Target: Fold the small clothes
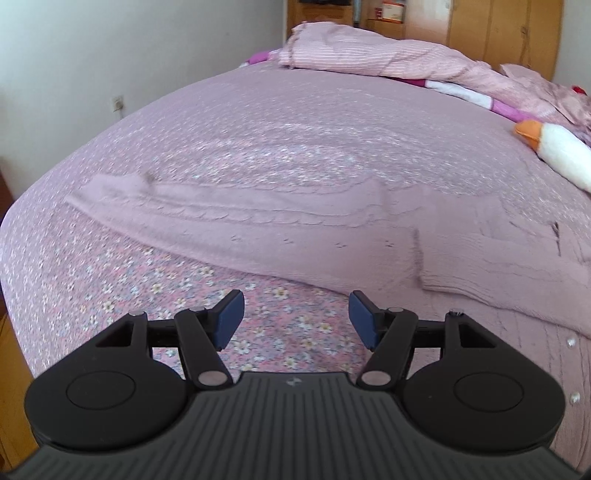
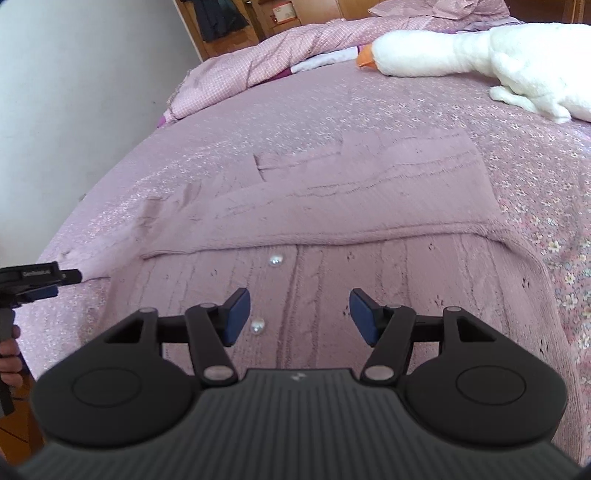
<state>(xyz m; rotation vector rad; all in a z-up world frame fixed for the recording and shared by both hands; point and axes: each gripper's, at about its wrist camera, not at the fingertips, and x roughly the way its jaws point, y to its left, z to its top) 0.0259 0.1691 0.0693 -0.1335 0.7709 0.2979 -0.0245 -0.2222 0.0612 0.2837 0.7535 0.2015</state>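
Note:
A small pink knitted cardigan (image 2: 332, 206) with pearl buttons (image 2: 275, 260) lies flat on the bed, one sleeve folded across its body. In the left wrist view it (image 1: 280, 236) stretches across the middle, a sleeve reaching left. My left gripper (image 1: 295, 319) is open and empty, above the floral sheet just short of the sleeve's near edge. It also shows at the left edge of the right wrist view (image 2: 44, 282), beside the sleeve end. My right gripper (image 2: 299, 317) is open and empty, over the cardigan's button front.
The bed has a pink floral sheet (image 1: 258, 332). A crumpled pink quilt (image 1: 369, 51) lies at the far end. A white plush goose (image 2: 480, 55) lies at the right. A white wall (image 1: 110, 55) runs along the left and wooden cupboards (image 1: 498, 29) stand behind.

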